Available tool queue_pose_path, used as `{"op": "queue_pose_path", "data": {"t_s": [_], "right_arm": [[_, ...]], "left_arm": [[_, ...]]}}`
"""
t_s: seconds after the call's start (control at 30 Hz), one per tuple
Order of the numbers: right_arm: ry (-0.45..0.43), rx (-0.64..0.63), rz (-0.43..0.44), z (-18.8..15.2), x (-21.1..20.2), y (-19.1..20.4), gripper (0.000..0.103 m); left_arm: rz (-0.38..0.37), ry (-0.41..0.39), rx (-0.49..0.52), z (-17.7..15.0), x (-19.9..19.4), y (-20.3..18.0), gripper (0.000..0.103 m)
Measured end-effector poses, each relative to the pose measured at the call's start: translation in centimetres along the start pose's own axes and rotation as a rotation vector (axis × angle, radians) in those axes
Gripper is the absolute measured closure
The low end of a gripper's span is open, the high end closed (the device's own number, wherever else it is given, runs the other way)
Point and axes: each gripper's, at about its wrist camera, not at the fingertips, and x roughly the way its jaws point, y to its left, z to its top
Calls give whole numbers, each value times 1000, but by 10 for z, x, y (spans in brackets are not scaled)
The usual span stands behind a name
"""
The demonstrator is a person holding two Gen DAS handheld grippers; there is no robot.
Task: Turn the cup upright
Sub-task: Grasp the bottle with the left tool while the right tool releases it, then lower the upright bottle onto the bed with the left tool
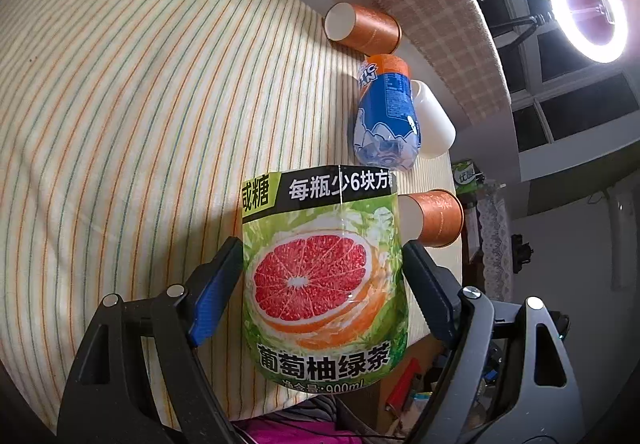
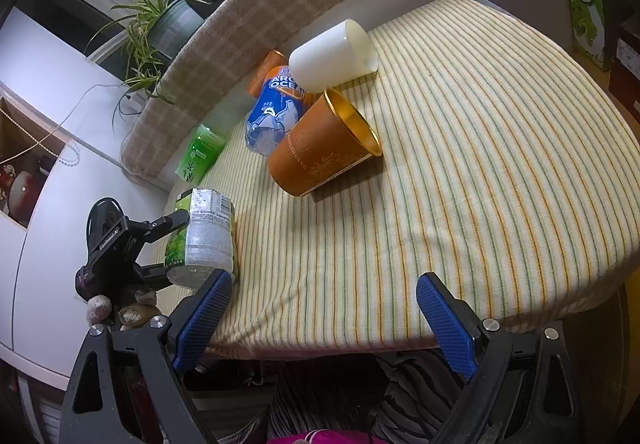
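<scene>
Glossy cylindrical bottle [image 1: 324, 272] fills left claw [image 1: 322, 268].

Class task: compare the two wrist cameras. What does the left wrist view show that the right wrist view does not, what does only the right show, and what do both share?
Only the left view shows the ring light and the grapefruit label between the left gripper's fingers. Only the right view shows the plant, the open right gripper and the left gripper from outside. Both show the striped cloth, white cup, blue bottle, green bottle and both orange cups, all lying down.
</scene>
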Motion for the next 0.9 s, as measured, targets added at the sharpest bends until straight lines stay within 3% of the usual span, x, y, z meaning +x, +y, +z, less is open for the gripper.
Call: {"op": "queue_pose_path", "data": {"t_s": [0.43, 0.9], "right_arm": [[7, -27, -3, -1, 5, 10, 8], [18, -41, -1, -2, 9, 16, 8]], "left_arm": [[83, -133, 125, -8, -19, -17, 20], [309, -352, 369, -14, -17, -44, 20]]}}
